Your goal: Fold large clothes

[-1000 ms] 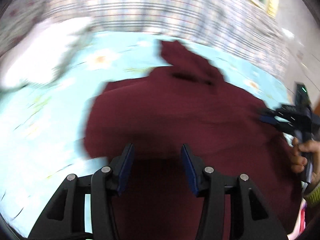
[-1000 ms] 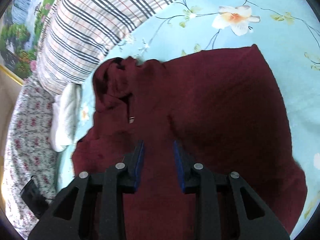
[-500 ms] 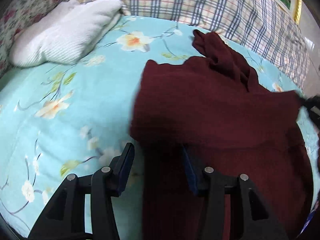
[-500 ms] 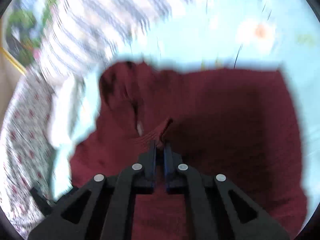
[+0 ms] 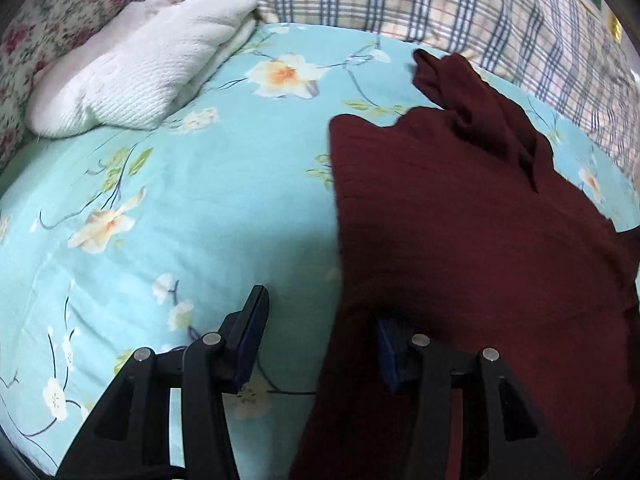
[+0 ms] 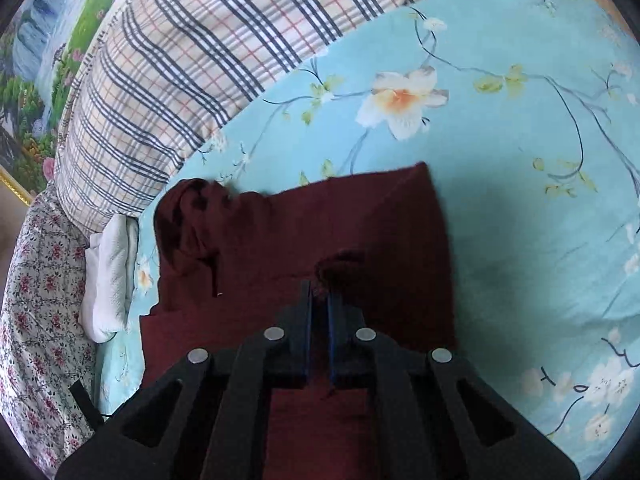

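Observation:
A dark red hooded sweater [image 5: 460,216] lies spread on a light blue flowered bedsheet [image 5: 180,208], hood toward the plaid pillows. My left gripper [image 5: 320,332] is open over the sweater's left edge, with the cloth draped over its right finger. In the right wrist view the sweater [image 6: 280,240] fills the middle. My right gripper [image 6: 320,296] is shut on a pinched fold of the sweater and lifts it slightly.
A white knitted folded cloth [image 5: 136,76] lies at the back left of the bed, also in the right wrist view [image 6: 108,276]. Plaid pillows [image 5: 440,4] line the back. A flowered cover [image 6: 36,320] lies at the left edge.
My right gripper closed on a fold of the sweater. My left gripper moved left, from over the sweater's middle to its left edge, staying open.

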`<state>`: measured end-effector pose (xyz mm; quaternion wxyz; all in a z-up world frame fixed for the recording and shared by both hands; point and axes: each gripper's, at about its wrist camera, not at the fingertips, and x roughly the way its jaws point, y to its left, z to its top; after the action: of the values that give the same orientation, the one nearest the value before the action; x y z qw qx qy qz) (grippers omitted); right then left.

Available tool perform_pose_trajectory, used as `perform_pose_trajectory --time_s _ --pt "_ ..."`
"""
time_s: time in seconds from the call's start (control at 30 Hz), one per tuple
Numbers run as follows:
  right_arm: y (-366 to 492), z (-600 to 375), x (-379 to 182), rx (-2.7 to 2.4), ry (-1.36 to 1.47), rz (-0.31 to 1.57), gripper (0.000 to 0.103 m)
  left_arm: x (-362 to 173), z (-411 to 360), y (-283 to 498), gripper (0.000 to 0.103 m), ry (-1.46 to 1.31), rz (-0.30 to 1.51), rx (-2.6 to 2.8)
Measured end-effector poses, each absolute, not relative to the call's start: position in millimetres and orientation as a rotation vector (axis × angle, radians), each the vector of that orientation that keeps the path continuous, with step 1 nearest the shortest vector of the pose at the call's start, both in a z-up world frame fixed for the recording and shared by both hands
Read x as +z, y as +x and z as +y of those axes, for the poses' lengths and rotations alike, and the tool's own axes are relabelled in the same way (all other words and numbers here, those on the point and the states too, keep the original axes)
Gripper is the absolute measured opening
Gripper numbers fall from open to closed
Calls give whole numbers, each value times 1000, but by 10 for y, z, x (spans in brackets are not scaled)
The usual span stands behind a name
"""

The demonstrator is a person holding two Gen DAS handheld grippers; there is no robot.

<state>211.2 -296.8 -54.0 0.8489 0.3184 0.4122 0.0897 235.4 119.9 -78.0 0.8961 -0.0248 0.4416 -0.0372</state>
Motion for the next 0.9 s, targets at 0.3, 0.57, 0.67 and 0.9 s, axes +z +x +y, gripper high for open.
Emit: perform_pose_trajectory --time_s 0.3,0.57,0.67,0.9 --pt "2100 -2982 -771 103 596 986 11 -750 1479 2301 51 -160 924 -80" --pt "1833 -3072 -453 83 550 854 13 -232 1225 2078 46 -189 845 -306" --pt "2003 -2840 -508 241 568 905 13 -366 832 2219 48 -142 883 -346" --pt "2069 -2948 -925 203 632 1022 11 -688 741 2399 44 -68 972 -300"
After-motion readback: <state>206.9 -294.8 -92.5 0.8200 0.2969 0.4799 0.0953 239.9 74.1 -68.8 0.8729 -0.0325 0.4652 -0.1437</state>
